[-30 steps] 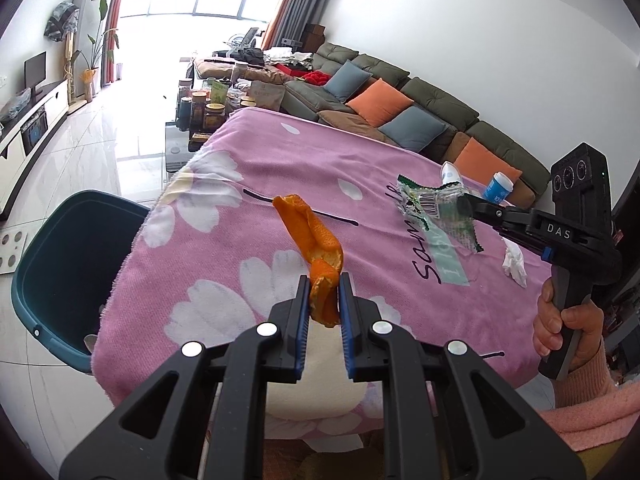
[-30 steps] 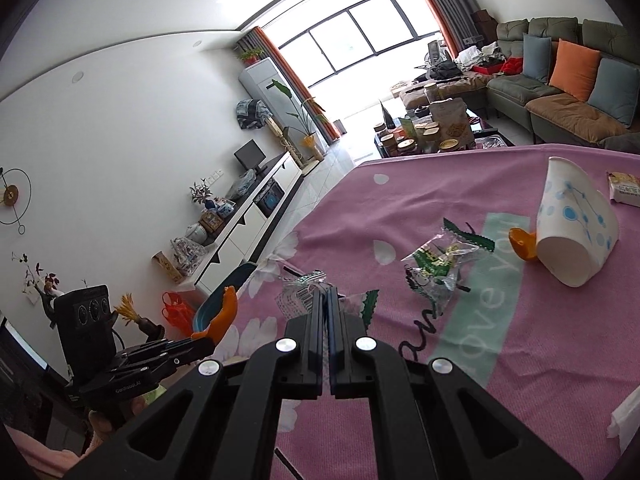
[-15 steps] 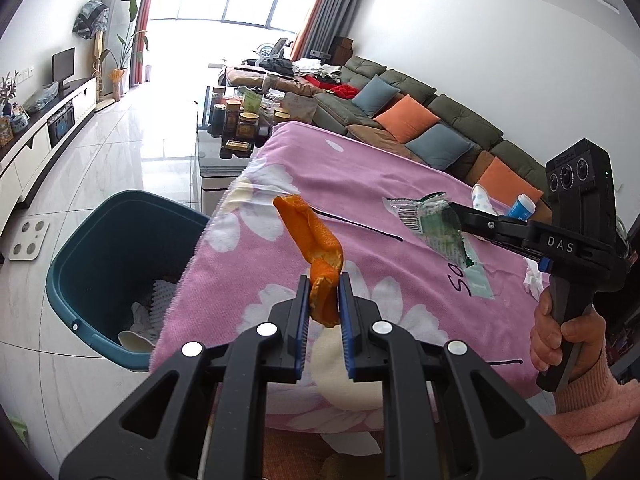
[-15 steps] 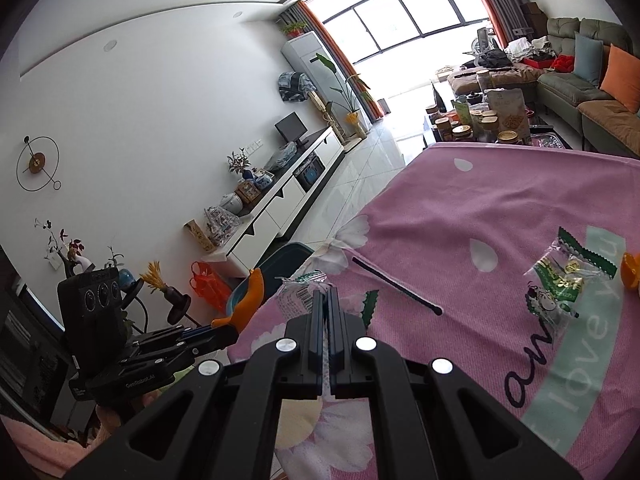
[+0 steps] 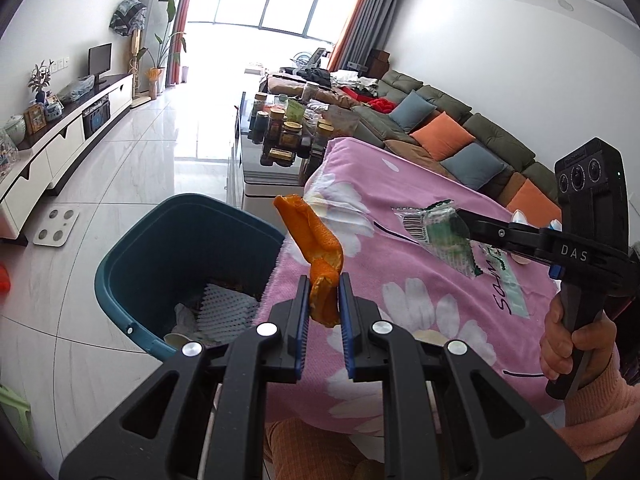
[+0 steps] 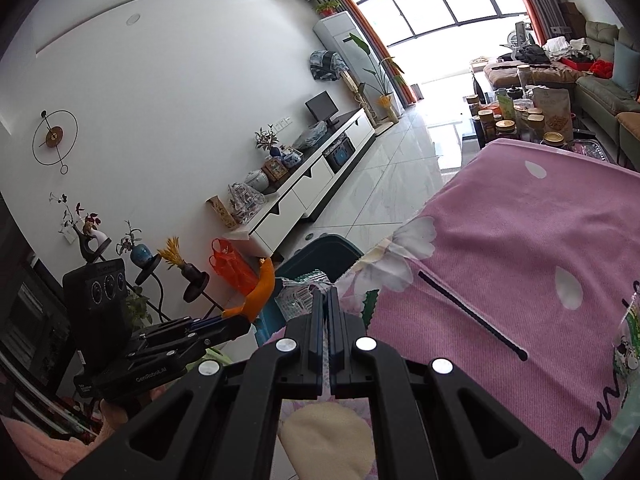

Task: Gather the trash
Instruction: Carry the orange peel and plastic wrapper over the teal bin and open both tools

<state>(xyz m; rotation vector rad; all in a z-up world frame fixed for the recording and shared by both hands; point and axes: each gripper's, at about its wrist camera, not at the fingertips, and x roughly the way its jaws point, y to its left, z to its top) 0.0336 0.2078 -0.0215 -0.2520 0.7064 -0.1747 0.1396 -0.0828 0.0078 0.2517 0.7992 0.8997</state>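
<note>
Both tools [image 5: 324, 300] [image 6: 327, 312] clamped, angled downward

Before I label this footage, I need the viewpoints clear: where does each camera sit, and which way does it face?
Left wrist: rides the left tool, facing the blue bin and pink cloth; shows orange peel, right tool with wrapper, a hand.
Right wrist: rides the right tool, facing the white cabinet; shows the left tool.
Shared: peel, wrapper, bin, cloth, and the opposite tool.
</note>
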